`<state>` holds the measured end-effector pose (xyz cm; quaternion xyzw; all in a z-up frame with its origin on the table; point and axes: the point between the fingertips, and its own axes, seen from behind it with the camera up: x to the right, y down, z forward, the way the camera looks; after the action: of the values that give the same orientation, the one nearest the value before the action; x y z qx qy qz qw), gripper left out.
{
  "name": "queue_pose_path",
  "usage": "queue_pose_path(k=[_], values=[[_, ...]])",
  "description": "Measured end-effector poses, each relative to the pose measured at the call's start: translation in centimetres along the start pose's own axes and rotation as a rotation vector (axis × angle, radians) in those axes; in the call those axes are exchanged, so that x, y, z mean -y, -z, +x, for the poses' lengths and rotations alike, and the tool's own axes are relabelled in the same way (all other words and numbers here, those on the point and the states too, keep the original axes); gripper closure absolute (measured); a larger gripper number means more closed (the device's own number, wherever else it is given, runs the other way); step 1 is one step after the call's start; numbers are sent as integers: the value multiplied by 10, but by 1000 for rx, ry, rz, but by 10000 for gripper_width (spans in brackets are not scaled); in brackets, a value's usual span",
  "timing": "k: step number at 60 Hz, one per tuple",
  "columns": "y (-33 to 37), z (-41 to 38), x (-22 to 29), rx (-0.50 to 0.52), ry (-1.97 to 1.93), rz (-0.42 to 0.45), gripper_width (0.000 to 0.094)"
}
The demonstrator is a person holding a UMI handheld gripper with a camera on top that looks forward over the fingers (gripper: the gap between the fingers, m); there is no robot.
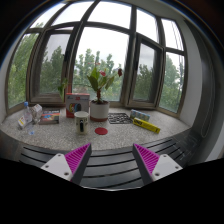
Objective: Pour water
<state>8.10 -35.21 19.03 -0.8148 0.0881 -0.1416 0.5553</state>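
Beyond open tongs (112, 160): cup (81, 123), potted plant (99, 100), windowsill (120, 135).

Speckled surface (120, 135) under bay window: potted plant (99, 108), mug (81, 122), red coaster (101, 130), yellow box (147, 125)

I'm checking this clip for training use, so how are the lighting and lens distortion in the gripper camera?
Gripper view: strongly backlit by the bay window, so the potted plant and the counter look dim; fisheye lens bends the window frames into curves; the gripper shows clearly, jaws open and empty.
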Motion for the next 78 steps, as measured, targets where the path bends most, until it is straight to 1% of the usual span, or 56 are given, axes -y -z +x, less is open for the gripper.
queue_pose_path(k=[9,16,25,30,34,38,44,48,57,62,65,67,70,73,78], values=[[-2,-16,-23,-23,32,-34,81],[-3,-61,-52,-15,60,-59,81],[6,-164,-74,78,70,-72,81],[5,-240,-75,160,48,-69,77],[0,-303,-65,227,30,-49,79],[-12,-361,-49,279,23,-12,76],[-38,-441,-17,339,5,58,77],[-64,-484,0,367,19,79,83],[-129,-536,40,357,17,154,85],[-164,-558,45,354,22,157,94],[-182,-567,45,353,23,156,136],[-193,-569,45,350,24,158,195],[-200,-572,48,345,18,165,301],[-205,-571,51,338,11,183,438],[-207,-571,53,342,-24,196,523]])
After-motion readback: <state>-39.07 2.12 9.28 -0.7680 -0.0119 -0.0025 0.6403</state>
